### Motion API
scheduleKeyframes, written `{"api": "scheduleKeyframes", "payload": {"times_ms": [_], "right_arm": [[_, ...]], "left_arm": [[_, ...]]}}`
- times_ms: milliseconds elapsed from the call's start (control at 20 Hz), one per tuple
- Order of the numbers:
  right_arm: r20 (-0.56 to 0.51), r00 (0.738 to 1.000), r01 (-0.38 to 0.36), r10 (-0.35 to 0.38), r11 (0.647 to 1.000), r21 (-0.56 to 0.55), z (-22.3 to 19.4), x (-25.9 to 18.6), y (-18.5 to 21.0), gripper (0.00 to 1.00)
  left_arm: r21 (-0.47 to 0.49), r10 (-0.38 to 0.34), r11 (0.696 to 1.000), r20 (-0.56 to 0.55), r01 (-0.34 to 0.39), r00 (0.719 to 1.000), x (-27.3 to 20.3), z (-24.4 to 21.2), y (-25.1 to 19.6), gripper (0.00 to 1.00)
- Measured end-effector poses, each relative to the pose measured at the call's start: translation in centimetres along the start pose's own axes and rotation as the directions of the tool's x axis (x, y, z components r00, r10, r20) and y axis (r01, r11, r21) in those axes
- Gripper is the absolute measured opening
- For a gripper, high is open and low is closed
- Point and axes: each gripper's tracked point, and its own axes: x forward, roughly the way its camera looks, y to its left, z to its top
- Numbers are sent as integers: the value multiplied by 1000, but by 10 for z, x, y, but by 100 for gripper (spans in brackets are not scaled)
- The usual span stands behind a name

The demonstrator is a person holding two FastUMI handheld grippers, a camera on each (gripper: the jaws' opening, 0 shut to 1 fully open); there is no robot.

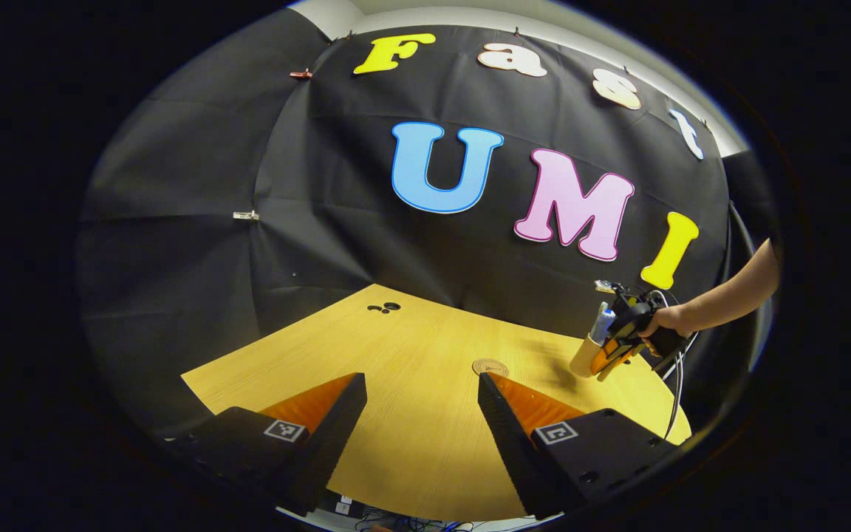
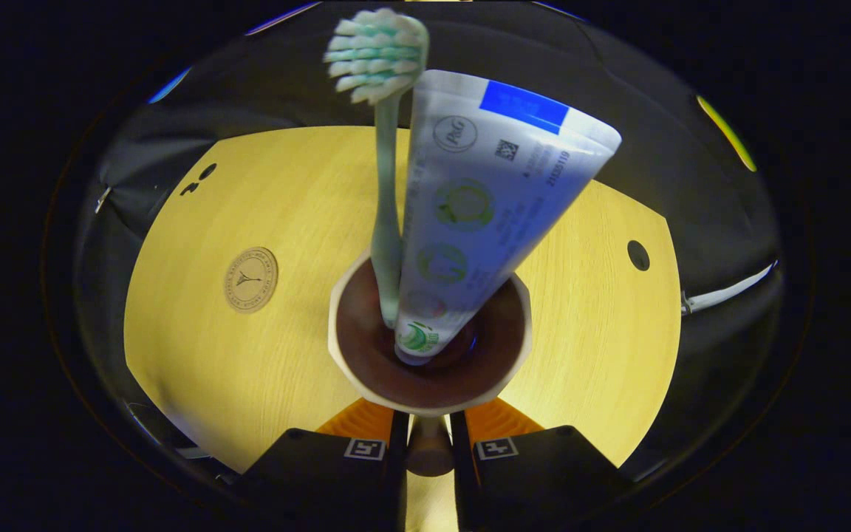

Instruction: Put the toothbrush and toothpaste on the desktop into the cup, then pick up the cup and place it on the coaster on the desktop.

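The toothbrush (image 2: 385, 185) and toothpaste (image 2: 484, 199) stand in the cup (image 2: 429, 391); that step is done. The right gripper (image 2: 429, 443) is clamped on the cup's handle, and in the left gripper view the cup appears held above the desk (image 2: 617, 325), near its right edge. The coaster (image 2: 250, 279) lies bare towards mid-desk; placement remains. The left gripper (image 1: 422, 403) is spread apart, holding nothing.

One toothbrush (image 2: 385, 185), one toothpaste tube (image 2: 484, 199), one cup (image 2: 429, 347) (both items standing inside it). One round coaster (image 2: 250, 279) on one wooden desktop (image 2: 285, 355). Two grippers: left gripper (image 1: 422, 414), right gripper (image 2: 429, 443).
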Motion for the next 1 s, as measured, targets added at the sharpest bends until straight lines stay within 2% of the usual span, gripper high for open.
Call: {"api": "scheduleKeyframes", "payload": {"times_ms": [200, 450, 700, 850, 1000], "right_arm": [[19, 1000, -12, 13, 999, -41, 19, -16, 39, 30], [21, 998, -52, 55, 992, -118, 32, -41, 91, 30], [26, 995, -89, 97, 971, -221, 36, -64, 121, 30], [0, 993, -117, 120, 963, -242, 34, -78, 127, 30], [-7, 997, -75, 77, 950, -303, 32, -82, 109, 29]], "left_arm": [[7, 18, 1000, -5, -18, 1000, -9, -2, 10, 97], [-20, 85, 996, -32, -86, 996, -62, -18, 64, 97], [-32, 139, 990, -45, -140, 989, -87, -26, 84, 97], [-16, 159, 987, -54, -160, 986, -97, -27, 93, 97], [-8, 172, 985, -52, -173, 984, -101, -26, 96, 97]]}}
